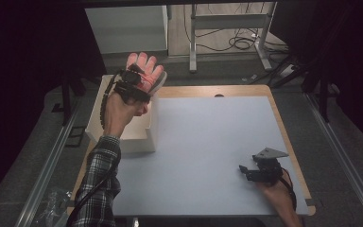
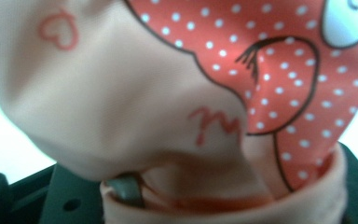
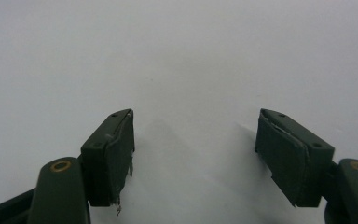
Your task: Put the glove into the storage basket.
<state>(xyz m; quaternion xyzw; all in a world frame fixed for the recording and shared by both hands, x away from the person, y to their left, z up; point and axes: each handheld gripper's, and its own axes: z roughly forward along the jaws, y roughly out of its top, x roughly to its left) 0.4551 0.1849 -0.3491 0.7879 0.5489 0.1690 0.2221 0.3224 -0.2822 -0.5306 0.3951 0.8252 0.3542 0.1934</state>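
Observation:
A soft pink fabric item (image 1: 147, 67) with a red, white-dotted patch hangs over the far end of an open white box (image 1: 123, 138) at the table's left. My left gripper (image 1: 131, 84) is shut on it, raised above the box. In the left gripper view the fabric item (image 2: 168, 93) bunches between the dark jaws, and a small heart and a drawn figure show on it. My right gripper (image 1: 246, 171) rests low at the near right of the pale blue mat (image 1: 208, 137). It is open, and the right gripper (image 3: 195, 128) has bare mat between its pads.
The mat (image 3: 168, 46) lies on a wooden table whose edge (image 1: 290, 142) shows at the right. Metal desk legs (image 1: 193, 42) and cables (image 1: 241, 43) stand on the floor beyond. Crumpled clear plastic (image 1: 52, 205) lies at the near left.

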